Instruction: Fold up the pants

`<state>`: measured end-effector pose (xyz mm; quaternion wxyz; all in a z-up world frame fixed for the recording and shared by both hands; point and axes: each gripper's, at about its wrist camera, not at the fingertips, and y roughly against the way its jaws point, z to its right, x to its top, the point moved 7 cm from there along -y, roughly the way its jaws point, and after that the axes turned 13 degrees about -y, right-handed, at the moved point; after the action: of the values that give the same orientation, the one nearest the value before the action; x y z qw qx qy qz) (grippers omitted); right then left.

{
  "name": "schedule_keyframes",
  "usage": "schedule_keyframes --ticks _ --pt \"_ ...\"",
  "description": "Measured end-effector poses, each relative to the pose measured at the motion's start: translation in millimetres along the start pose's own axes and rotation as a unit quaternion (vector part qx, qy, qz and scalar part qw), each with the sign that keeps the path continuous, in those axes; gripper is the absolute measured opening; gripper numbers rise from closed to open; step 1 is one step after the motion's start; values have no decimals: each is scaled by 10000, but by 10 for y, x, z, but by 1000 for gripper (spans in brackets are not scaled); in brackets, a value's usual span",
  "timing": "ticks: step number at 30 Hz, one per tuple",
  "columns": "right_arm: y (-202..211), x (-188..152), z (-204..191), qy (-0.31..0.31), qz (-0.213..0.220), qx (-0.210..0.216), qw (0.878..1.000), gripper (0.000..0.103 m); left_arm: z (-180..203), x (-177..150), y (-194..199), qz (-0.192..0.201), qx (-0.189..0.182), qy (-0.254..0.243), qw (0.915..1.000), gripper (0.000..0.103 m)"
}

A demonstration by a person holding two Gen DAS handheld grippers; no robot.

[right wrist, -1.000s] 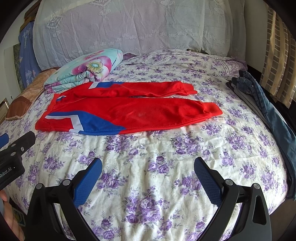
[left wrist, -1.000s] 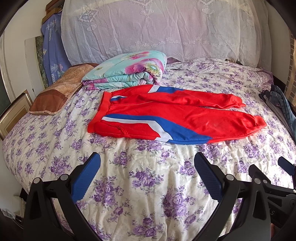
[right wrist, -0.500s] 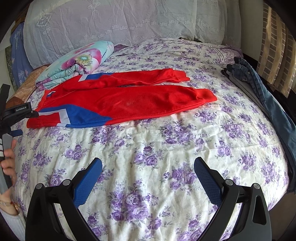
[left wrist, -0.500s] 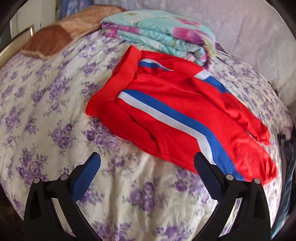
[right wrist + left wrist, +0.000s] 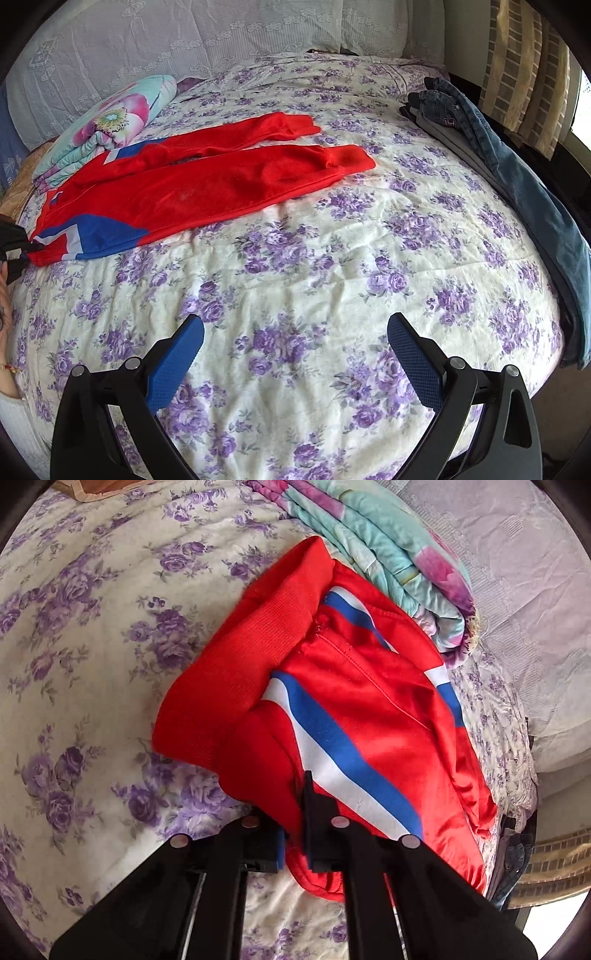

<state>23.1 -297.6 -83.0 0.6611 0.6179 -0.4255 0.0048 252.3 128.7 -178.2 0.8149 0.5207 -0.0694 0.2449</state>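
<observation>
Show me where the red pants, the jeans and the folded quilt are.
Red pants (image 5: 207,192): right wrist view, middle of the near leg.
Jeans (image 5: 517,177): right wrist view, middle of the denim.
Folded quilt (image 5: 122,114): right wrist view, its pink flower.

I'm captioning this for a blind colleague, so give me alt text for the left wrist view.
The left gripper is closing on the near edge of red pants with a blue and white stripe, red fabric pinched between its fingers. The pants lie on a purple-flowered bedspread, with a folded floral quilt behind them.
</observation>
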Motion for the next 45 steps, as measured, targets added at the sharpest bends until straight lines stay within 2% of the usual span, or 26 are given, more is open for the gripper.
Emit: schedule_keyframes --ticks 2,4,6,8,11,13,14,15,16,17,18,19,22,27,30,33,34,36,37,38,39,40,42,43,44,45 --pt "-114 157 102 -206 -159 165 9995 100 4 -68 90 89 -61 -73 9999 6" --pt "-284 356 172 -492 -396 520 9967 100 -11 -112 135 120 -64 -108 9998 6" --pt "-484 553 194 -861 -646 975 9894 100 -52 -133 125 115 -90 -90 9999 6" --pt "-752 730 193 -1296 -990 1362 9772 100 -102 -138 91 64 -134 -98 9998 7" --pt "-1193 966 127 -1774 -1358 1627 9610 100 -132 -119 30 0 -174 -114 9998 7" --pt "-1494 1108 99 -1926 -1480 1481 9587 100 -144 -115 -6 -41 -186 -113 9998 7" --pt "-1577 1191 95 -2021 -1367 1426 9592 100 -147 -115 -23 -66 -181 -121 9997 7" --pt "-1561 1297 94 -2142 -1027 1492 9599 72 -152 -112 -35 -86 -184 -112 9997 7" --pt "-1573 1360 73 -2219 -879 1625 9574 3 -152 -112 -34 -86 -190 -107 9997 7" --pt "-1651 1368 64 -2262 -1068 1639 9542 5 -152 -114 -24 -85 -183 -118 9997 7" --pt "-1685 1354 88 -2449 -1192 1789 9454 5 -151 -118 1 -68 -174 -130 9997 7" --pt "-1647 1334 101 -2525 -1172 1878 9419 5 -156 -131 48 -23 -154 -160 9998 7" --pt "-1359 1247 144 -2290 -994 1936 9488 4 -164 -181 213 101 -30 -308 9995 6" --pt "-747 1016 353 -1959 -706 2039 9566 4 -231 -403 486 70 -149 -402 9991 6" --pt "-558 805 509 -1836 -701 1968 9605 4 -254 -560 637 95 -169 -538 9984 6" --pt "-710 558 649 -1832 -874 1699 9643 5 -325 -638 516 -120 -27 -627 9980 7" --pt "-836 476 672 -1828 -1028 1580 9649 10 -358 -661 431 -263 16 -597 9979 11" --pt "-1007 352 680 -1778 -1297 1415 9652 11 -378 -693 428 -255 -60 -542 9982 14" --pt "-962 375 678 -1726 -1247 1407 9669 23 -357 -712 501 -232 -65 -626 9977 22" --pt "-900 395 670 -1630 -1303 1374 9683 36 -325 -736 610 -176 -45 -798 9966 38" --pt "-812 432 678 -1573 -1287 1362 9696 63 -318 -758 757 -53 32 -970 9953 47" --pt "-692 498 720 -1554 -1084 1234 9741 74 -311 -762 940 169 155 -1104 9936 61" --pt "-409 684 838 -1341 -374 633 9882 75 -323 -702 1338 714 511 -1295 9877 64" --pt "-308 783 874 -1200 -117 394 9919 80 -316 -639 1517 952 649 -1357 9840 64" --pt "-233 887 878 -1149 59 291 9929 83 -285 -549 1659 1141 670 -1410 9811 65" --pt "-208 1010 850 -1160 115 380 9925 85 -224 -426 1750 1264 607 -1502 9787 65"
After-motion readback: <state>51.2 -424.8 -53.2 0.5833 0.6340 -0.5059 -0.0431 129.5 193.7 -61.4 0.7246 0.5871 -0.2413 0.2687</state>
